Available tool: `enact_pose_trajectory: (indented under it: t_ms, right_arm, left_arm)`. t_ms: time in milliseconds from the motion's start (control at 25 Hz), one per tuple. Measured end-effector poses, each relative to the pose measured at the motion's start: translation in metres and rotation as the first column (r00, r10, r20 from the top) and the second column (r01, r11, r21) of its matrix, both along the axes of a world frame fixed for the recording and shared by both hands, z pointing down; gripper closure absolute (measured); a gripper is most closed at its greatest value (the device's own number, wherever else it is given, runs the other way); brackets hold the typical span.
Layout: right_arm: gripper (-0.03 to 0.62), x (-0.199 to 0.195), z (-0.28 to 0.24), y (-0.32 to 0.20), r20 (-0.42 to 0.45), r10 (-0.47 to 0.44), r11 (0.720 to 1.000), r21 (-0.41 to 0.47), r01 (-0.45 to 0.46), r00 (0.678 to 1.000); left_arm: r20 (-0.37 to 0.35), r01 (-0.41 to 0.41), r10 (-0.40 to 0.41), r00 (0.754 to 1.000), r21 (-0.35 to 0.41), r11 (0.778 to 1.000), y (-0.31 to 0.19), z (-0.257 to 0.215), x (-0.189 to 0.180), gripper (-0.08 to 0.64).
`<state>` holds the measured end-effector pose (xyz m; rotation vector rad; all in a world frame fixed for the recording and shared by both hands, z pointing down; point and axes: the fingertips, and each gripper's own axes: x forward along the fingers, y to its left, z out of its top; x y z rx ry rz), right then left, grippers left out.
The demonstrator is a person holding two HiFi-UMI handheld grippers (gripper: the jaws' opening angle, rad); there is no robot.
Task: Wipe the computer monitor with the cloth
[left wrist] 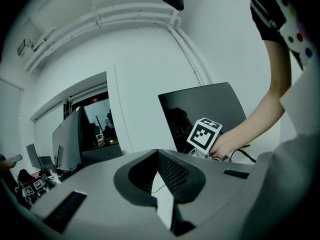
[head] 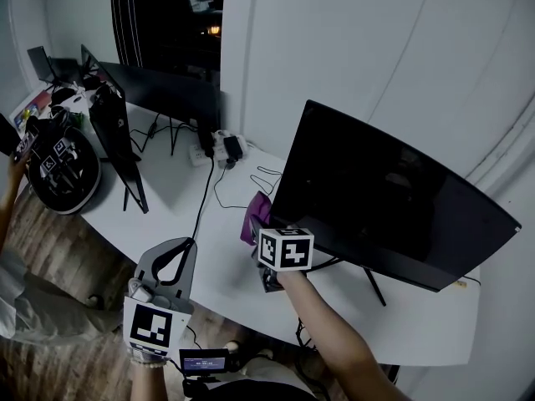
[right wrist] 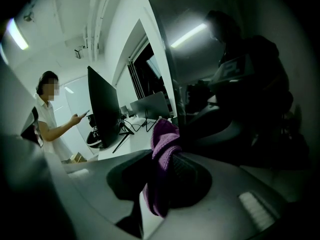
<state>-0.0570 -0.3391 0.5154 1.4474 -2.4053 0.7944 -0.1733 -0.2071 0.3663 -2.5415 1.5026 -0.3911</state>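
Note:
The big black monitor (head: 393,199) stands on the right part of the white desk (head: 167,195). A purple cloth (head: 256,214) hangs by the monitor's lower left corner, and my right gripper (head: 259,229) is shut on it. In the right gripper view the cloth (right wrist: 161,139) is bunched between the jaws, with the dark screen (right wrist: 225,59) close on the right. My left gripper (head: 187,244) is held low over the desk's front edge, shut and holding nothing. In the left gripper view its tips (left wrist: 157,153) meet, pointing at the monitor (left wrist: 210,109).
Two more dark monitors (head: 167,90) stand at the back left, with a power strip (head: 219,149) and cables trailing over the desk. A round black object (head: 63,170) sits at the far left. A person with a phone (right wrist: 47,114) stands to the left.

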Motion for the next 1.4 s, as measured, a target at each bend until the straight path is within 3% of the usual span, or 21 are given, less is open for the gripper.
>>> enact_pose_trajectory:
  t_ms: [1400]
  right_arm:
    - [0.502,0.020,-0.148,-0.015,0.134,0.046,0.973,0.219,-0.075,0.990]
  left_arm:
    - [0.013,-0.123,0.123,0.992,0.061,0.990,-0.013,-0.024,0.029,0.554]
